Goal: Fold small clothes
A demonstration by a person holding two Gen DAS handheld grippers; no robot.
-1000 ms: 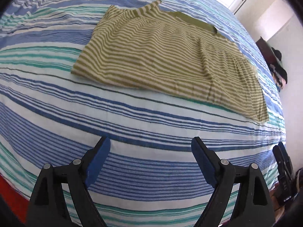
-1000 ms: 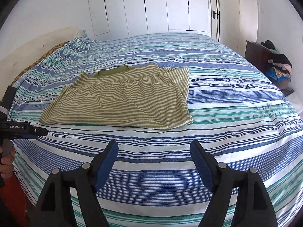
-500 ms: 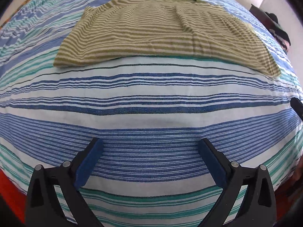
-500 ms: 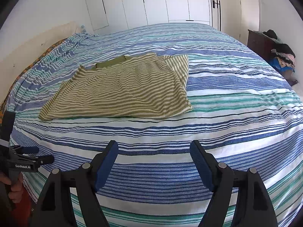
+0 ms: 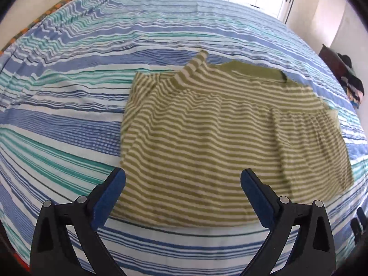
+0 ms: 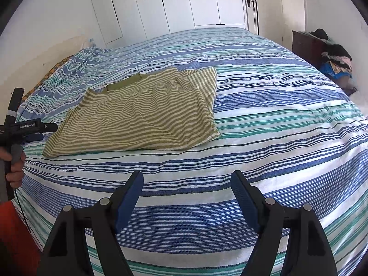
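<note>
An olive and cream striped top (image 5: 218,138) lies flat on the bed, its plain olive neckband (image 5: 255,71) at the far side. In the right wrist view the same top (image 6: 142,119) has one sleeve (image 6: 202,85) folded in at its right. My left gripper (image 5: 183,174) hovers wide open over the top's near hem, with no cloth pinched between its blue pads. It also shows at the left edge of the right wrist view as the left gripper (image 6: 34,128), held by a hand (image 6: 13,165). My right gripper (image 6: 187,176) stands open over the bare bedspread, short of the top.
The bed (image 6: 276,138) carries a blue, teal and white striped cover. White wardrobe doors (image 6: 184,4) line the far wall. A dark side cabinet (image 6: 306,43) with a heap of clothes (image 6: 335,62) stands at the right. Red cloth (image 6: 16,234) shows at lower left.
My left gripper has swung in from the bare bedspread to over the top's near hem, and its jaws stand wider than a second ago. The right gripper has barely moved.
</note>
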